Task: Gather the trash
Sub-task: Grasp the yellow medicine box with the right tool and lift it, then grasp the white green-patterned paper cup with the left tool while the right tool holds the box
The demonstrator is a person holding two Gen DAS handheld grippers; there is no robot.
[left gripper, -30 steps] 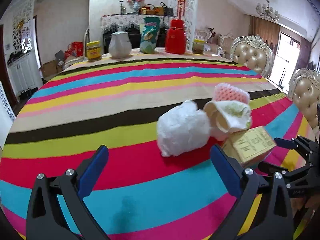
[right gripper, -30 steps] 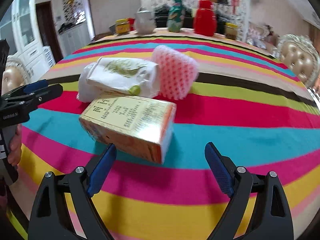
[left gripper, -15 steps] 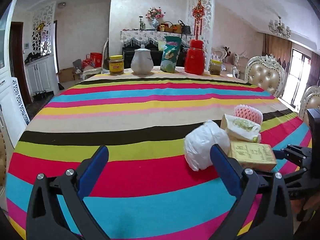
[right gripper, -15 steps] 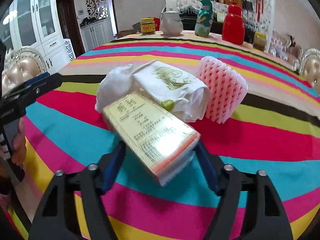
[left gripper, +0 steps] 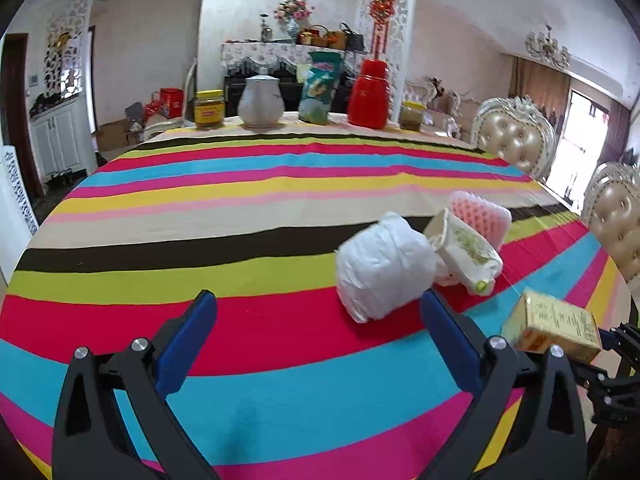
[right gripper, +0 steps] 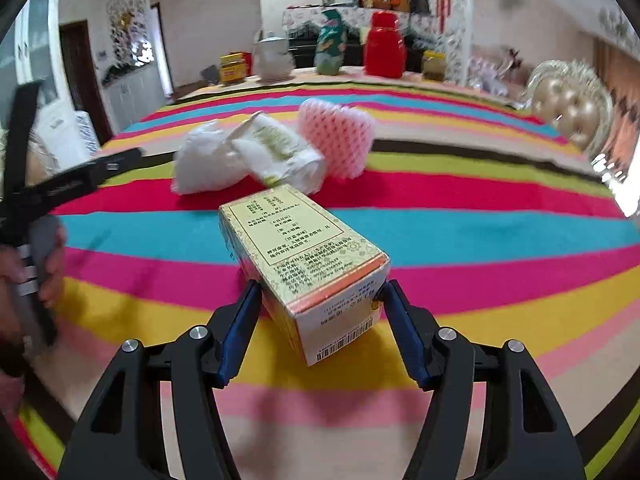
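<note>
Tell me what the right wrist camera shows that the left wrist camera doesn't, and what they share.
Only the right wrist view shows the barcode end of the yellow box, the right gripper with its closing fingers against the box's sides, and a hand on the other tool's handle.

Only the left wrist view shows the left gripper open over bare striped tablecloth.

Both show the white bag, the printed wrapper, the pink foam net and the box.
</note>
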